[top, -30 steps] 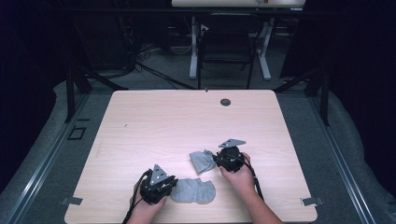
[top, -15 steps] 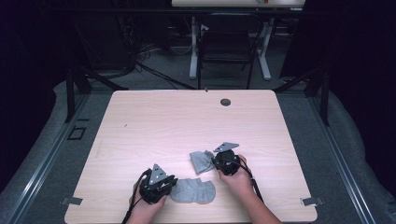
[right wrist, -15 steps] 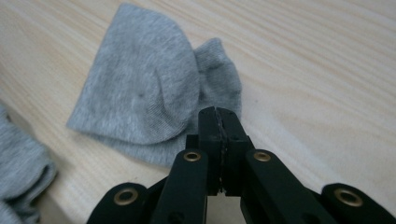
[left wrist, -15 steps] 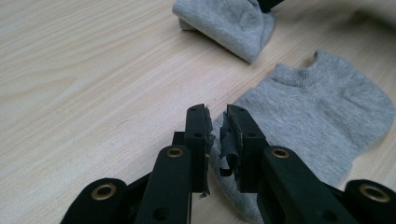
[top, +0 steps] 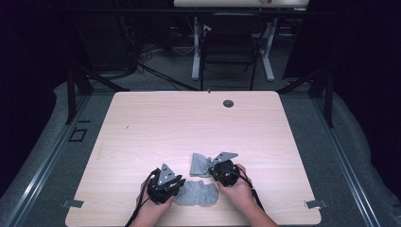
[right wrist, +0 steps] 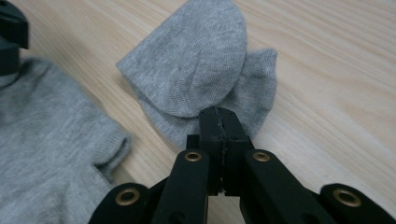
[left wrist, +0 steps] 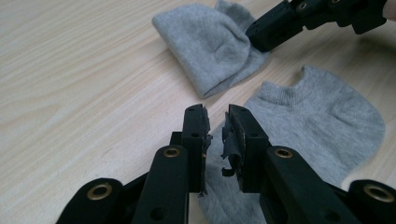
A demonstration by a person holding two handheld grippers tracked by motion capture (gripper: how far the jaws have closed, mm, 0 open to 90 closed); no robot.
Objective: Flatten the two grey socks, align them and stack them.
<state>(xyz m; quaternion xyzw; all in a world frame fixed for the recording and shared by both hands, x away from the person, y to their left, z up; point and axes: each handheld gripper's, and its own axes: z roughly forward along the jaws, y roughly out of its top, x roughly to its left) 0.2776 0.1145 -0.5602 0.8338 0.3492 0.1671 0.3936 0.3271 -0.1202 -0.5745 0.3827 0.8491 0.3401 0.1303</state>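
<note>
Two grey ankle socks lie near the table's front edge. The folded sock (top: 199, 163) (left wrist: 205, 46) (right wrist: 196, 65) is the farther one. My right gripper (top: 211, 169) (right wrist: 219, 119) is shut on its edge, and creases run from the pinch. The flat sock (top: 198, 194) (left wrist: 317, 126) (right wrist: 46, 140) lies nearer, between the two hands. My left gripper (top: 177, 190) (left wrist: 215, 122) hovers at the flat sock's left end. Its jaws have just been opening and stand a narrow gap apart, with nothing pinched between them and the sock showing below.
The light wooden table (top: 189, 123) has a round dark grommet (top: 228, 103) near its far edge. A chair (top: 229, 47) and desk legs stand beyond the table. Dark floor surrounds it.
My right gripper has shifted slightly left and nearer onto the folded sock, and its jaws have closed. The left hand has stayed in place.
</note>
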